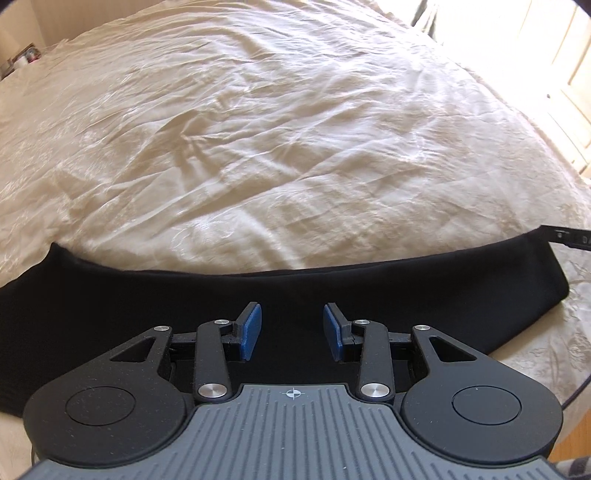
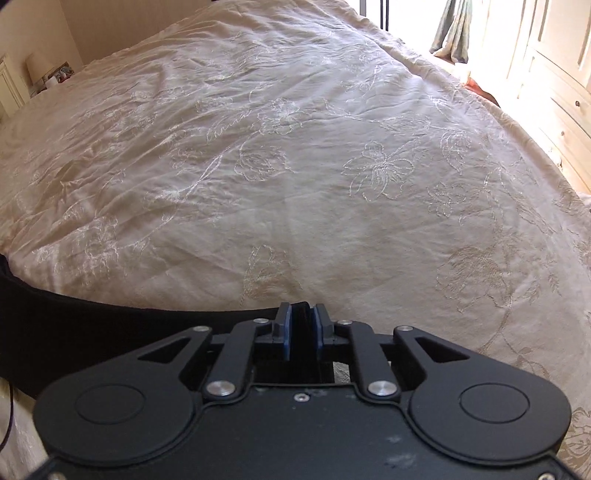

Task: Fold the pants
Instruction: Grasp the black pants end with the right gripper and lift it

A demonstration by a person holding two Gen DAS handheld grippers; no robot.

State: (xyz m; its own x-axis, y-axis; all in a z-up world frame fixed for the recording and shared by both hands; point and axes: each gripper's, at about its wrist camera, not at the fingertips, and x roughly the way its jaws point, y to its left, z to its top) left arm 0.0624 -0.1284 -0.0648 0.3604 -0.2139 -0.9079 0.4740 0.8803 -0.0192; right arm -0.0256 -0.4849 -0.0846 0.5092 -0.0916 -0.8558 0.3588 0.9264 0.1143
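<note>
Black pants (image 1: 147,295) lie as a long flat band across the near edge of a cream bedspread (image 1: 258,147). My left gripper (image 1: 291,321) is open, its blue pads spread apart just above the middle of the black fabric. In the right wrist view the pants (image 2: 92,332) stretch away to the left. My right gripper (image 2: 302,321) is shut on the end of the pants, with a fold of black cloth pinched between the blue pads. The tip of the right gripper (image 1: 569,236) shows in the left wrist view at the band's right end.
The bedspread (image 2: 295,166) is wrinkled and embroidered with flowers. A nightstand with small items (image 2: 48,77) stands at the far left. Cream cabinets (image 2: 554,74) and a curtain (image 2: 454,33) are along the right beyond the bed's edge.
</note>
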